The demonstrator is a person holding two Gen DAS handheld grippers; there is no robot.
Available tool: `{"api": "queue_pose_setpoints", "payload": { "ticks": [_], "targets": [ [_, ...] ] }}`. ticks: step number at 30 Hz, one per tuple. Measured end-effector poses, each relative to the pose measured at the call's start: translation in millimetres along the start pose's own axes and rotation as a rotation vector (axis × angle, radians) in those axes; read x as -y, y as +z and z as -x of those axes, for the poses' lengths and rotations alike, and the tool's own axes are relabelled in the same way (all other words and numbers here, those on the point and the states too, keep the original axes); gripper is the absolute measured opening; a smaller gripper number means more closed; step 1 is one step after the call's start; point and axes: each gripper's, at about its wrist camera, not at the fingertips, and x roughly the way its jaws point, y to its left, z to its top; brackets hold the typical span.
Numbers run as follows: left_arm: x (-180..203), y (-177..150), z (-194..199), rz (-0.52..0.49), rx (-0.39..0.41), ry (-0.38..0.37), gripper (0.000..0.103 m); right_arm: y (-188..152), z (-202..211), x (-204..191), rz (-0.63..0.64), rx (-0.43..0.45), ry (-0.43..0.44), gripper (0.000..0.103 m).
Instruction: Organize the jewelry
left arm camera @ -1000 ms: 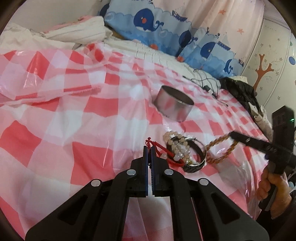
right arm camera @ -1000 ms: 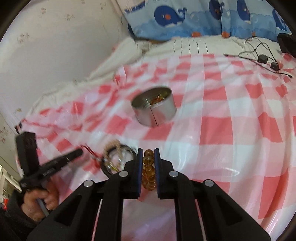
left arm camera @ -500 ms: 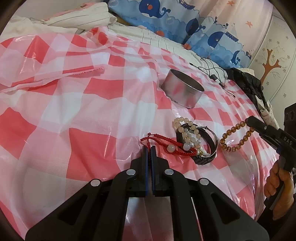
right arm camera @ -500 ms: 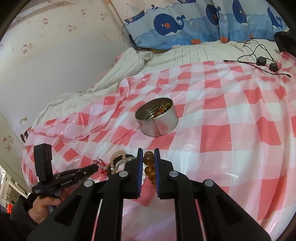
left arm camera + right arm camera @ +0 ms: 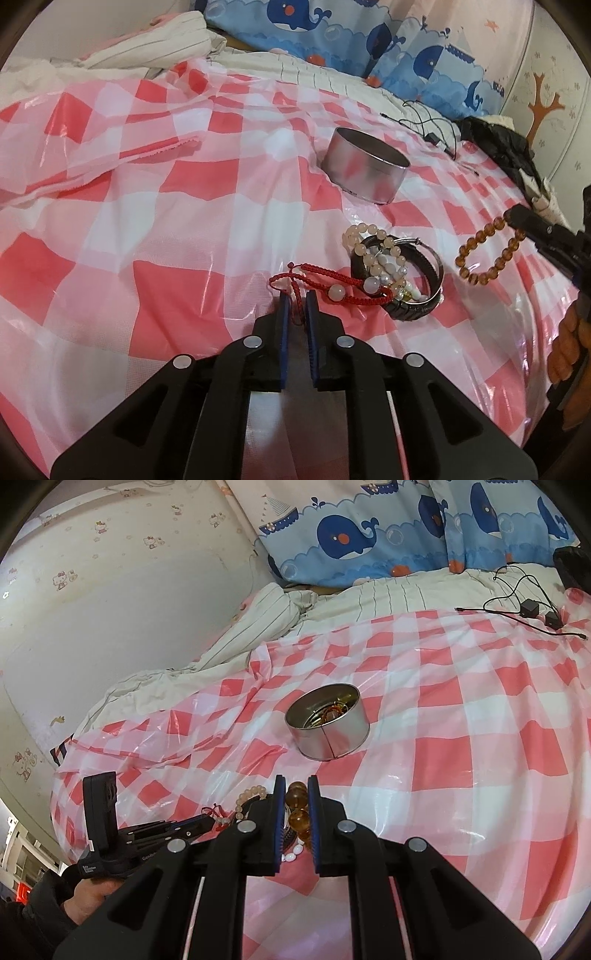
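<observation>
— Silver tin on the bed holds a few pieces already, I think; hard to see inside.
— Pile remains beside it. Right claw grips the amber bracelet; left claw is opening around the red cord.

Both hand-held grippers are chunky matte black plastic, left and right, with triangular cut-outs in the frames and four round silver screws across each. Finger pads are blue and ribbed. Small white lettering on the left one's body. Dark sleeve behind its handle.
</observation>
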Motion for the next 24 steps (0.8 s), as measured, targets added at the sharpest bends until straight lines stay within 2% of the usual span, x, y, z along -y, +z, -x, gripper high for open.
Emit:
{"api": "queue_pose_setpoints", "payload": {
  "ticks": [9,11,14,19,24],
  "targets": [
    [9.0,-0.7,-0.2,-0.057,0.001,0.055,0.008,-0.7,-2.1,-0.6,-0.001,-0.002,0.005,0.013],
    [11.3,-0.9,0.3,-0.07,0.004,0.047,0.002,-0.3,-2.9,-0.8,-0.001,-0.002,0.009,0.013],
    [12.1,-0.8,3.5,-0.073,0.018,0.033,0.002,1.0,-2.6,-1.5,-0.001,0.004,0.017,0.013],
    [1.1,4.2,19.2,0.009,0.06,-0.104,0.002,4.3,2.5,-0.9,-0.013,0.029,0.036,0.013],
    [15.0,18.7,35.7,-0.005,0.09,-0.193,0.002,8.6,5.7,2.7,-0.037,0.049,0.054,0.013]
  ]
}}
